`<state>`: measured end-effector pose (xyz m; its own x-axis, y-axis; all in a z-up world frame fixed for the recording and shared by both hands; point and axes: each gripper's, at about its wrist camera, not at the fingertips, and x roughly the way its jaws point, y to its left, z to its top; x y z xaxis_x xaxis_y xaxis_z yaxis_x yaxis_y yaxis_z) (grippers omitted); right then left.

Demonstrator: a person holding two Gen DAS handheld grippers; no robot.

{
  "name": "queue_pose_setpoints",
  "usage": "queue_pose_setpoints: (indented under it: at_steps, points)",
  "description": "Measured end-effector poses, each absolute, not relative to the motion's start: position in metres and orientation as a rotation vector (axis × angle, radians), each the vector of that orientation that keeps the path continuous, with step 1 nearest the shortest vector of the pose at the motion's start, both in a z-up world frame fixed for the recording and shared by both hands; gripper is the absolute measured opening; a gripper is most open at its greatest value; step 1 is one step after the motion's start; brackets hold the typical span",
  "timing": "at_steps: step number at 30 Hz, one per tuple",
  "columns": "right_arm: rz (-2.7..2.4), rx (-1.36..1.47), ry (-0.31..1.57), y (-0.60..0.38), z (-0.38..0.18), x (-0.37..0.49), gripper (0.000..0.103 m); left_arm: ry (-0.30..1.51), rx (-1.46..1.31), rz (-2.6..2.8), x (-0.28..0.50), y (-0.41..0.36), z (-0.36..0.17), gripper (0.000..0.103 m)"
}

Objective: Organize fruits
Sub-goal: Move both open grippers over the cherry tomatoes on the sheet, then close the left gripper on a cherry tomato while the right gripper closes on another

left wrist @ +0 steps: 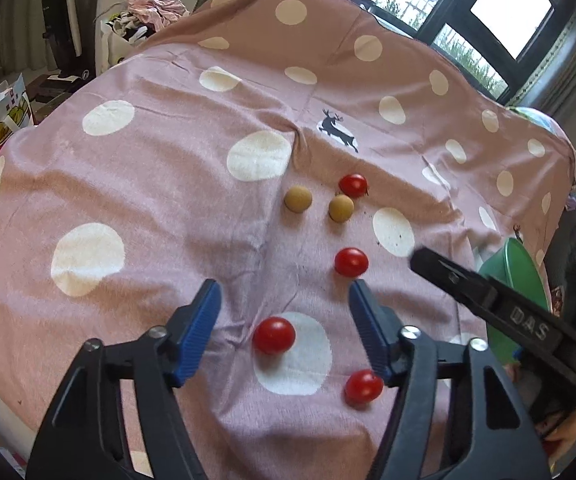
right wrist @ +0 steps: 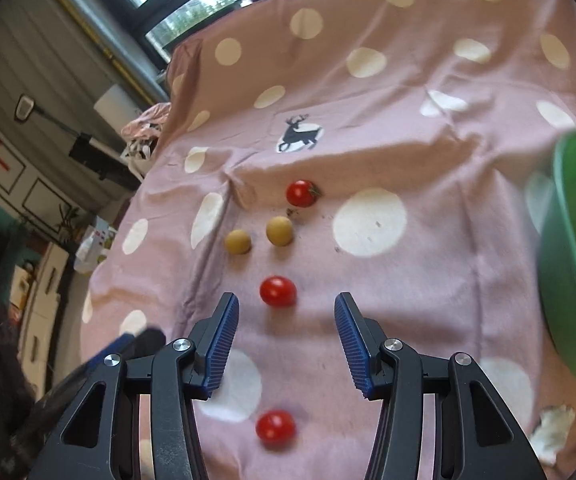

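Several red cherry tomatoes lie on the pink dotted cloth (left wrist: 148,200): one (left wrist: 273,335) between the open fingers of my left gripper (left wrist: 284,300), one (left wrist: 363,386) by its right finger, one (left wrist: 351,262) just ahead, one (left wrist: 353,185) farther off. Two tan round fruits (left wrist: 298,199) (left wrist: 341,208) sit beside the far tomato. My right gripper (right wrist: 286,312) is open and empty above the cloth, a tomato (right wrist: 278,291) just ahead of its tips and another (right wrist: 275,429) below it. The tan fruits (right wrist: 238,241) (right wrist: 279,231) and the far tomato (right wrist: 301,193) lie beyond.
A green bowl (right wrist: 560,272) holding orange fruits stands at the right; it also shows in the left wrist view (left wrist: 516,276), behind the black right gripper body (left wrist: 500,304). Windows and clutter lie beyond the covered table's far and left edges.
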<state>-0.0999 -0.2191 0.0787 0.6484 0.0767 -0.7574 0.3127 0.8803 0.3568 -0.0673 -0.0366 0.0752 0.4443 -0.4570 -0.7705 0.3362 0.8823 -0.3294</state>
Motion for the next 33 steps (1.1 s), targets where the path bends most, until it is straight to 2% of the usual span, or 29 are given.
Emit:
queue_pose_setpoints:
  at_steps: [5, 8, 14, 16, 19, 21, 22, 27, 33]
  points:
    - [-0.108, 0.42, 0.888, -0.206, 0.063, -0.071, 0.052, 1.015, -0.08, -0.504, -0.073, -0.05, 0.067, 0.055]
    - [-0.107, 0.414, 0.94, -0.205, 0.048, -0.059, 0.045, 1.048, -0.064, -0.49, -0.072, -0.055, 0.061, 0.051]
    - [-0.104, 0.422, 0.956, -0.206, 0.036, -0.048, 0.04, 1.099, -0.032, -0.495, -0.069, -0.063, 0.046, 0.046]
    - [-0.101, 0.424, 0.972, -0.205, 0.035, -0.047, 0.039, 1.11, -0.009, -0.474, -0.067, -0.065, 0.041, 0.041]
    - [-0.112, 0.406, 0.977, -0.203, 0.033, -0.046, 0.034, 1.131, -0.014, -0.479, -0.066, -0.065, 0.037, 0.041]
    - [-0.117, 0.409, 0.974, -0.203, 0.032, -0.047, 0.034, 1.155, -0.011, -0.48, -0.064, -0.066, 0.031, 0.038]
    - [-0.118, 0.417, 0.973, -0.204, 0.032, -0.047, 0.033, 1.173, -0.01, -0.471, -0.062, -0.066, 0.027, 0.034]
    - [-0.121, 0.439, 0.975, -0.206, 0.031, -0.049, 0.033, 1.165, -0.011, -0.465, -0.062, -0.067, 0.027, 0.028]
    - [-0.127, 0.455, 0.975, -0.206, 0.031, -0.052, 0.032, 1.154, -0.01, -0.473, -0.063, -0.069, 0.027, 0.028]
